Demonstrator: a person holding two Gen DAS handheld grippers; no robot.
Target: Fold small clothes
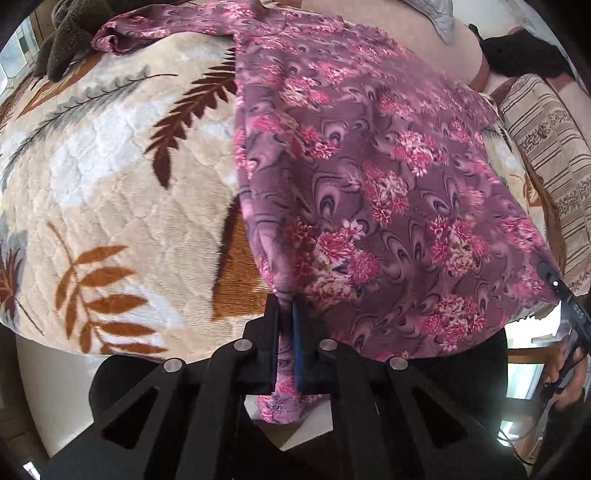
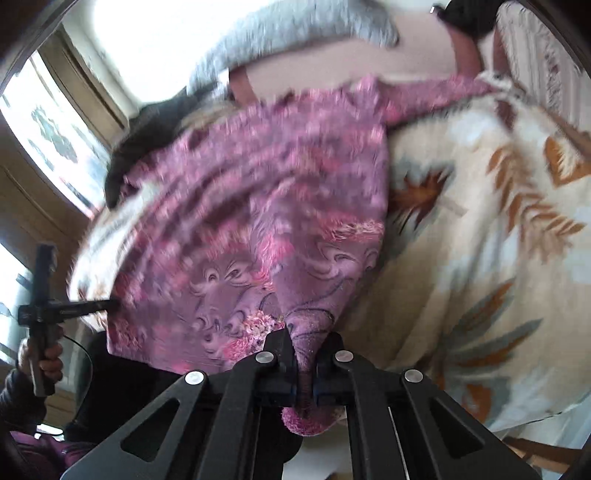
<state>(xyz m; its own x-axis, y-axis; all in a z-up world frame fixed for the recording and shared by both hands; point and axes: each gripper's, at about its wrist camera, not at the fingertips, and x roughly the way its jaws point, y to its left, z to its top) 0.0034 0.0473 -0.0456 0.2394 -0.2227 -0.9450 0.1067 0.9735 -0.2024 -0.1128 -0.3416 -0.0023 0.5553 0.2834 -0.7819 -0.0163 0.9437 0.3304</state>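
A purple garment with pink flower print lies spread over a cream blanket with brown and grey leaves. My left gripper is shut on the garment's near left corner, and cloth hangs out below the jaws. My right gripper is shut on the garment's near right corner. The right wrist view is motion-blurred. Each gripper shows in the other's view: the right one at the far right, the left one at the far left. A sleeve stretches out at the far left end.
A dark brown furry item lies at the far left of the blanket. A striped cushion stands at the right. A black cloth and a grey quilted piece lie at the far end. The blanket's near edge drops off below.
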